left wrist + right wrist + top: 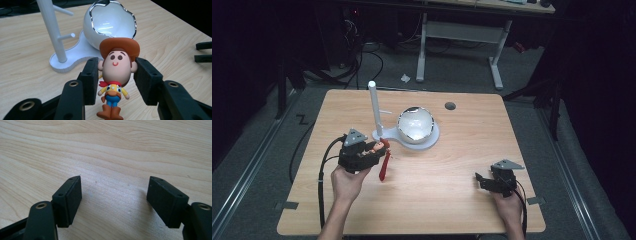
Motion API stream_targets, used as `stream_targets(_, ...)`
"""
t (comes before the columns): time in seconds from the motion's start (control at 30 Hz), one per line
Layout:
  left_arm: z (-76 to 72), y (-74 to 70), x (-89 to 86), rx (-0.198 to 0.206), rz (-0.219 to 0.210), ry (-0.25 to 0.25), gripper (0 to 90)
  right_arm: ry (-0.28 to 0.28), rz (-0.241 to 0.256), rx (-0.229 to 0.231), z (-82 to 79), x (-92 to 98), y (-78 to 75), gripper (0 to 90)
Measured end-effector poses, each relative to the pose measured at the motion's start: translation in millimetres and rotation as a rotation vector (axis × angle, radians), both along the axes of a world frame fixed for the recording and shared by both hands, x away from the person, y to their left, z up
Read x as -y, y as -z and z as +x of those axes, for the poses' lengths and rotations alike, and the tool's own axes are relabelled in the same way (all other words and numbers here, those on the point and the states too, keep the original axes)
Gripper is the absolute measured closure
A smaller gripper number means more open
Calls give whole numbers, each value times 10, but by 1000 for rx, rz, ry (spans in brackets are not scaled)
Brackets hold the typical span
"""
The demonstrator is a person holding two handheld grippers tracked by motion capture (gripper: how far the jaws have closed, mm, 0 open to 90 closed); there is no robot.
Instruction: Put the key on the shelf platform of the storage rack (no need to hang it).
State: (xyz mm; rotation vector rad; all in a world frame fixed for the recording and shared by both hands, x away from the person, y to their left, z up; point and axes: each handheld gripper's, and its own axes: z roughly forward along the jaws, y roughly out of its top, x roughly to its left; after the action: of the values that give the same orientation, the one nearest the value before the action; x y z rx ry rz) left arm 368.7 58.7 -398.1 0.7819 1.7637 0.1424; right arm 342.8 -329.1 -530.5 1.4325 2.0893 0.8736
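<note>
gripping the cowboy figure [115, 72] by its head, left jaws hold it upright, hat upward.

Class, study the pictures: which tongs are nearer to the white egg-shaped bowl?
Left. The left tongs sit just in front of the egg-shaped bowl, gripping a cowboy figure. The right tongs rest open, farther off near the table's front right.

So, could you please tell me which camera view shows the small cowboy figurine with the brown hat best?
The left gripper view: the cowboy figurine faces the camera, head between the left gripper's pads. The high view gives a tiny blur.
</note>
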Motion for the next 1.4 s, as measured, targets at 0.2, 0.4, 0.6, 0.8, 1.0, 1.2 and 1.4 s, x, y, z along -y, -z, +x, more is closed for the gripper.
stream_targets(0.2, -5, -142, 13, 7, -15, 17, 563, 0, 0, 0, 0, 0, 0, 285)
stream_targets(0.4, 17, -310, 30, 25, -28, 39, 563, 0, 2, -2, -1, 1, -1, 284)
stream_targets(0.6, 50, -472, 108, 24, -32, 64, 563, 0, 2, -2, -1, 2, -1, 285)
stream_targets(0.8, 87, -585, 170, 33, -28, 94, 563, -1, 1, -2, 0, 1, -1, 285)
stream_targets(1.0, 165, -684, 221, 30, -32, 99, 562, -1, 0, -2, 0, 1, -1, 285)
stream_targets(1.2, 236, -839, 279, 29, -51, 113, 562, 0, -1, 0, 0, 0, 0, 285)
stream_targets(1.4, 307, -939, 360, 61, -27, 114, 562, 0, -1, 0, 0, 0, 0, 285)
